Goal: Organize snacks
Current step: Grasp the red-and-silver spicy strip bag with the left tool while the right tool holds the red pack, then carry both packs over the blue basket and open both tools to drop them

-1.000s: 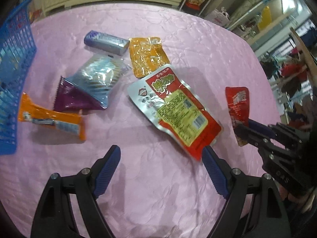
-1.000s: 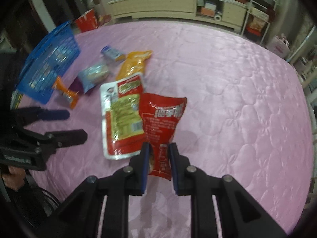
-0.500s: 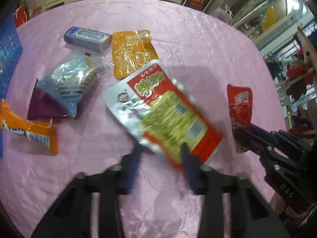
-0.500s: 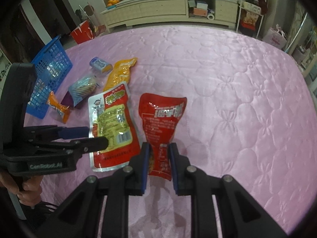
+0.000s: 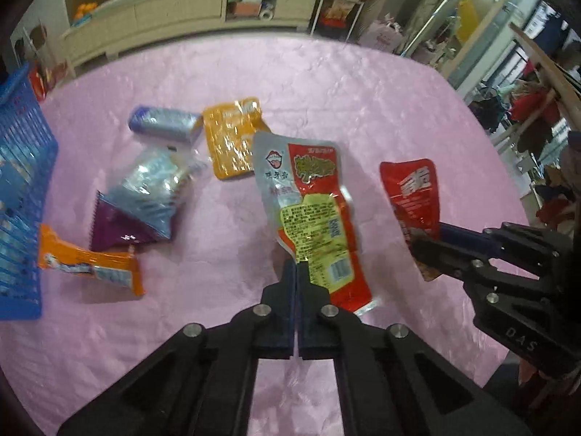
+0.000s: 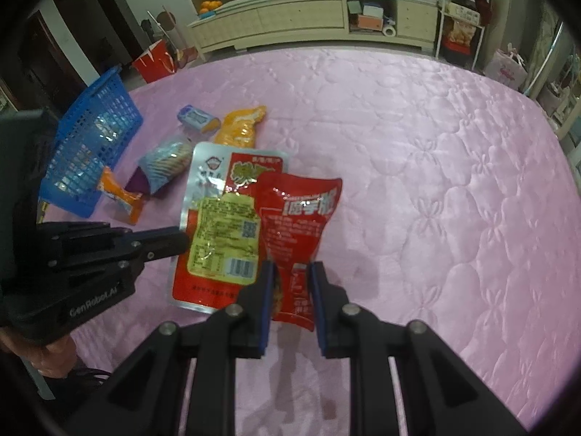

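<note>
Blue basket (image 5: 21,196) is your landmark — whatever it holds is blurred behind the mesh. Your left gripper (image 5: 295,279) is clamped on the silver-and-red packet (image 5: 308,214), your right gripper (image 6: 290,290) on the red pouch (image 6: 296,218). Five snacks still lie between those and the basket — the orange bar (image 5: 87,265) nearest it.

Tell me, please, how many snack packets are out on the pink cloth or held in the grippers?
7. Silver-red pouch in the left gripper; red pouch in the right gripper; yellow pouch, purple bar, clear bag, purple packet, orange bar near the basket, which may hide more.
</note>
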